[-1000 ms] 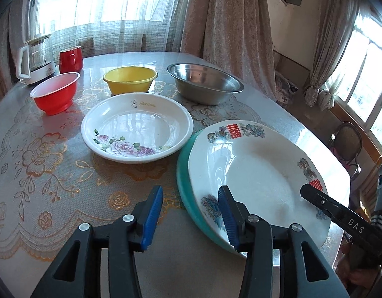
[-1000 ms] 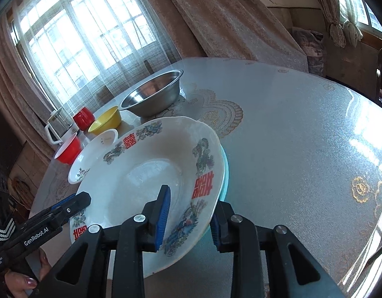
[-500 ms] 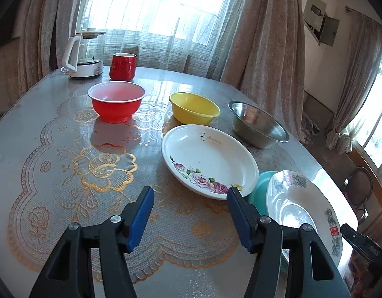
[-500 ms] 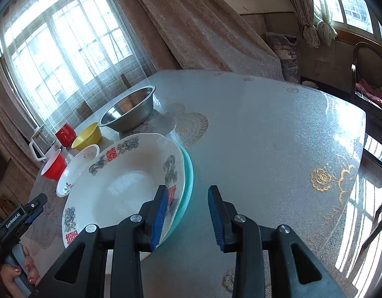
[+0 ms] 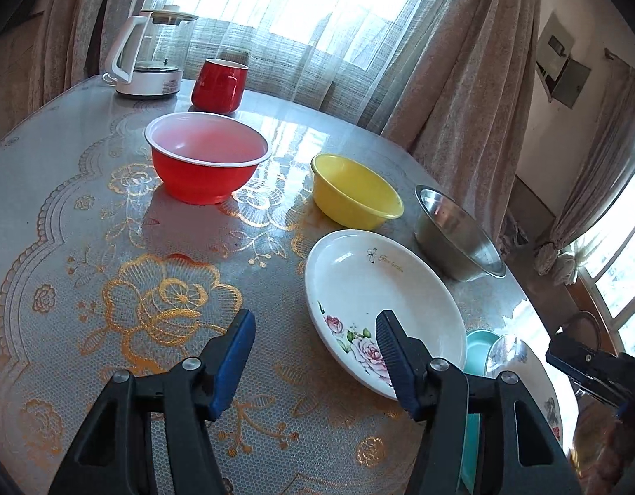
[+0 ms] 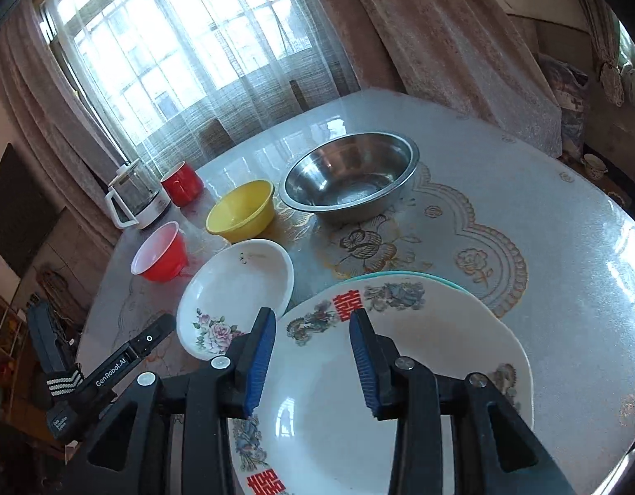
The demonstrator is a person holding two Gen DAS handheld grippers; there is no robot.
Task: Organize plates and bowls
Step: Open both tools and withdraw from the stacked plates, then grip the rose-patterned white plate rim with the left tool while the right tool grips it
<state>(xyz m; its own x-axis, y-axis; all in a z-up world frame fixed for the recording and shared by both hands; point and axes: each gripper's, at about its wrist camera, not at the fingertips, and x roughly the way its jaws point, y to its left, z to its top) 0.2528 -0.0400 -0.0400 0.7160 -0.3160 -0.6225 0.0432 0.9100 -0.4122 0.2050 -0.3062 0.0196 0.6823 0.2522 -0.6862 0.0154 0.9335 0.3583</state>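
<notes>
A white plate with pink roses lies on the lace-covered table. To its right, a white plate with dragons and red characters rests on a teal plate. My left gripper hovers at the rose plate's near left rim. Its jaws are closing with nothing gripped. My right gripper hangs above the dragon plate, its jaws opening and holding nothing. Behind stand a red bowl, a yellow bowl and a steel bowl.
A red mug and a white-handled glass kettle stand at the table's far edge by the curtained window. The table's right edge runs close beside the stacked plates. Bare tablecloth lies left of the rose plate.
My right gripper let go of the dragon plate's rim, lifted and pulled back over it. My left gripper swung left from the stacked plates to the rose plate's near rim.
</notes>
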